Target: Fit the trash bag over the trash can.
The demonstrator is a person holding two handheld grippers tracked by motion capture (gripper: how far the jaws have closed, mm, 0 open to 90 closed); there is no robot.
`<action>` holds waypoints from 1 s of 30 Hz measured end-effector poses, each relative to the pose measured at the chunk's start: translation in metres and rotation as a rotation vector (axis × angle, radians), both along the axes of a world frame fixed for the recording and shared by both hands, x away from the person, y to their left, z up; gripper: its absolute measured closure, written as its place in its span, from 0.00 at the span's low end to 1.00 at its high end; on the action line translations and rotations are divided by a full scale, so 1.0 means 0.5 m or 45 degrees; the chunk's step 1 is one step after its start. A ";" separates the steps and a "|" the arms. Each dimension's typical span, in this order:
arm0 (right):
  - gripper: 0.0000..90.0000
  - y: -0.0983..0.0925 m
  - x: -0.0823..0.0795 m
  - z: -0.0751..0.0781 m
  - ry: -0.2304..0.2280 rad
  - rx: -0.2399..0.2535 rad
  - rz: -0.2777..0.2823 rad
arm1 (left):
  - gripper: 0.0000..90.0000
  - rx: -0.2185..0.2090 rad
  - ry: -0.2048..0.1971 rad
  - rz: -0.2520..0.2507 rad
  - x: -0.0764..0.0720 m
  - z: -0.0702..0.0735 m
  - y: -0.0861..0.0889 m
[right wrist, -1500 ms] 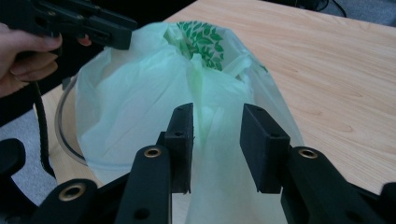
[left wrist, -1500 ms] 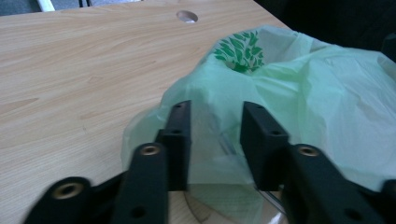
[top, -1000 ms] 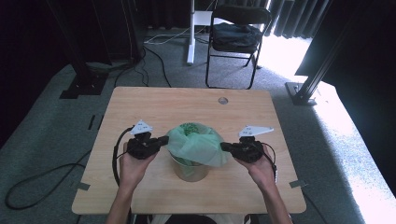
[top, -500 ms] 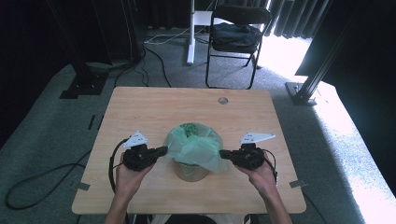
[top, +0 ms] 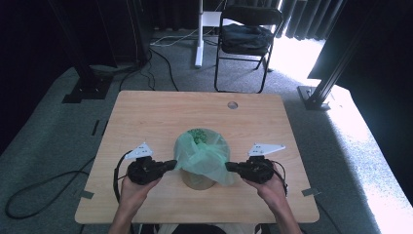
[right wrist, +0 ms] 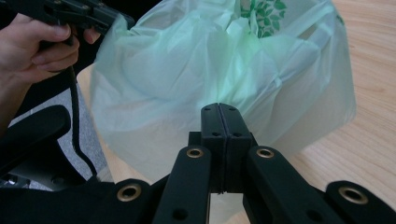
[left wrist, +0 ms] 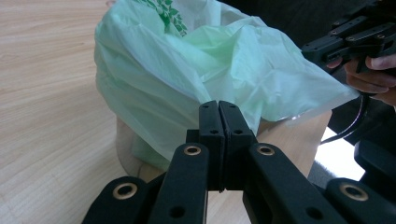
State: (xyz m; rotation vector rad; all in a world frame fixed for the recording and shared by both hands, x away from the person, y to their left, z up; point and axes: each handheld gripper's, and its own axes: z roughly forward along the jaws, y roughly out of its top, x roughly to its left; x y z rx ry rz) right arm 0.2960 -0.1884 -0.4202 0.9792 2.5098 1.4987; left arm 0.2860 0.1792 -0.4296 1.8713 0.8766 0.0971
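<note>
A pale green plastic bag [top: 202,153] printed with dark green leaves drapes over a small tan bin [top: 197,181] near the table's front edge. My left gripper [top: 171,164] is shut on the bag's left edge, low beside the bin. My right gripper [top: 230,167] is shut on the bag's right edge, where a flap stretches out toward it. In the left gripper view the closed jaws [left wrist: 218,105] press into the bag [left wrist: 187,70] above the bin's wall [left wrist: 128,149]. The right gripper view has its closed jaws [right wrist: 219,107] against the bag [right wrist: 210,60].
The wooden table [top: 146,112] has a round cable hole [top: 233,105] at its far edge. Behind it stand a black folding chair [top: 248,36] and a white post [top: 198,34]. Cables [top: 44,187] lie on the floor at the left.
Both grippers have come down and toward the table's front edge, drawing the bag lower around the bin. Both stay shut.
</note>
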 end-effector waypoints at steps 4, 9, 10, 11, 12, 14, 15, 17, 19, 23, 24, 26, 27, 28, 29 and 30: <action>1.00 -0.008 -0.004 -0.009 0.008 0.002 -0.005 | 1.00 0.015 0.007 0.002 -0.006 -0.007 0.007; 1.00 -0.018 -0.005 -0.024 0.031 0.002 -0.021 | 1.00 0.036 0.048 0.032 0.000 -0.027 0.021; 1.00 -0.021 -0.005 -0.027 0.032 0.002 -0.025 | 1.00 0.052 0.057 0.041 0.001 -0.032 0.023; 1.00 -0.023 -0.004 -0.030 0.036 0.004 -0.032 | 1.00 0.065 0.067 0.047 0.003 -0.036 0.024; 1.00 -0.025 -0.004 -0.032 0.038 0.000 -0.040 | 1.00 0.081 0.083 0.054 0.006 -0.044 0.026; 1.00 -0.030 0.000 -0.039 0.042 -0.009 -0.059 | 1.00 0.102 0.110 0.063 0.011 -0.057 0.027; 1.00 -0.032 0.002 -0.043 0.049 -0.008 -0.066 | 1.00 0.101 0.119 0.067 0.013 -0.062 0.027; 1.00 -0.035 0.006 -0.050 0.058 -0.024 -0.087 | 1.00 0.104 0.142 0.071 0.017 -0.074 0.027; 1.00 -0.040 0.010 -0.056 0.072 -0.027 -0.097 | 1.00 0.123 0.150 0.074 0.020 -0.081 0.024; 1.00 -0.052 0.014 -0.065 0.098 -0.044 -0.132 | 1.00 0.131 0.162 0.069 0.022 -0.092 0.020; 1.00 -0.054 0.015 -0.067 0.100 -0.045 -0.135 | 1.00 0.128 0.170 0.063 0.022 -0.095 0.018; 1.00 -0.056 0.015 -0.072 0.109 -0.054 -0.142 | 1.00 0.165 0.173 0.074 0.023 -0.100 0.015; 1.00 -0.055 0.014 -0.074 0.111 -0.067 -0.146 | 0.99 0.180 0.180 0.078 0.024 -0.103 0.015; 1.00 -0.054 0.015 -0.076 0.109 -0.079 -0.149 | 0.99 0.179 0.188 0.081 0.025 -0.106 0.014; 1.00 -0.053 0.016 -0.078 0.114 -0.088 -0.146 | 1.00 0.183 0.191 0.080 0.027 -0.108 0.014; 1.00 -0.052 0.017 -0.080 0.118 -0.092 -0.143 | 1.00 0.192 0.196 0.084 0.028 -0.110 0.013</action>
